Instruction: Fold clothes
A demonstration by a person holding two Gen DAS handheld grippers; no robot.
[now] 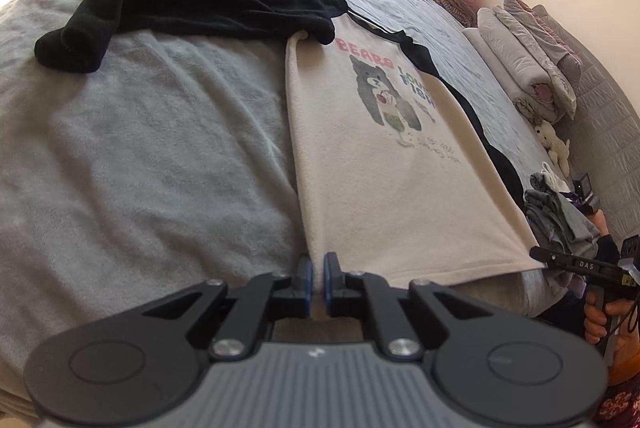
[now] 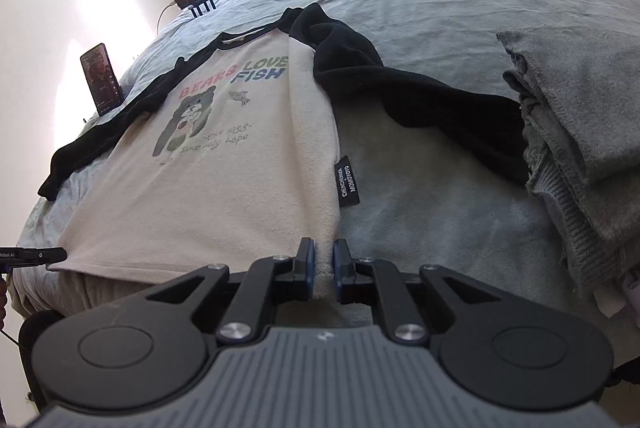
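On the grey bed, my left gripper and right gripper each pinch a hem corner of the shirt, whose length runs toward frame top.

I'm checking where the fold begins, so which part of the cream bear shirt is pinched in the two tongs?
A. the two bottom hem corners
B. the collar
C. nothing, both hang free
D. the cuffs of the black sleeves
A: the left tongs and right tongs are each shut on a bottom hem corner of the shirt, while the black sleeves lie untouched.
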